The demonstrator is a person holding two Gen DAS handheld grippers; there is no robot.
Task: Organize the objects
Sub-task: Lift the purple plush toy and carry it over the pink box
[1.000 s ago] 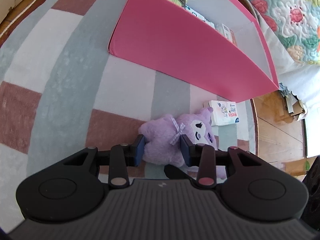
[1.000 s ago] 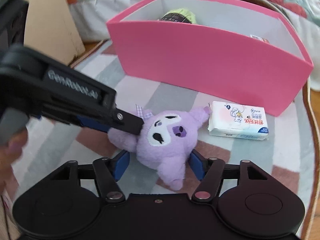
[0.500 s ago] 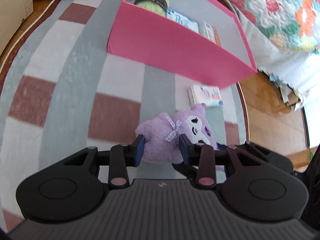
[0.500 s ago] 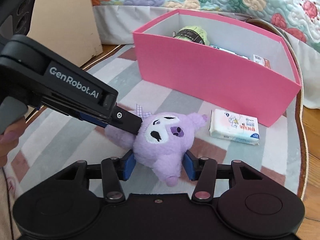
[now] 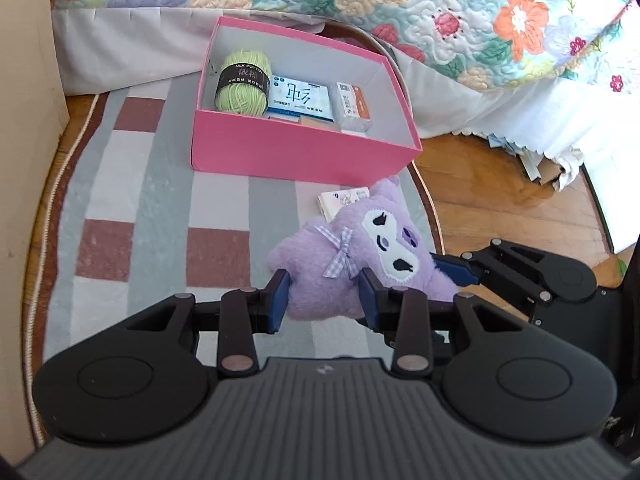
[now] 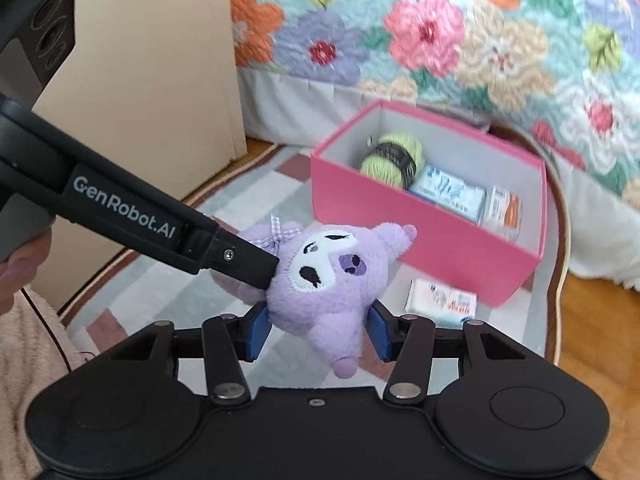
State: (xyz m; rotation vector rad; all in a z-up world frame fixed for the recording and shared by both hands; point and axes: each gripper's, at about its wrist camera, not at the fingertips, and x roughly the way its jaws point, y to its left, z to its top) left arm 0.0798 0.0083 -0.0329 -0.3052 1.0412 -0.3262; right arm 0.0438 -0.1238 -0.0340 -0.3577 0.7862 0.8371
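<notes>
A purple plush toy [image 5: 360,256] with a white face and a checked bow hangs in the air above the rug, short of the pink box [image 5: 296,156]. My left gripper [image 5: 324,300] is shut on its body. My right gripper [image 6: 318,326] is shut on its lower part; the plush also shows in the right wrist view [image 6: 324,276]. The pink box [image 6: 424,248] is open and holds a green yarn ball [image 5: 242,82], a blue-white packet [image 5: 300,100] and a small orange-white box [image 5: 352,106].
A white tissue packet [image 6: 442,300] lies on the striped rug [image 5: 140,216] in front of the box. A bed with a floral quilt [image 5: 400,4] stands behind. A beige cabinet [image 6: 152,64] is at the left. Wood floor [image 5: 500,200] lies to the right.
Both grippers have lifted the plush off the rug and risen, so the box's inside has come into view. The grip on the plush is unchanged.
</notes>
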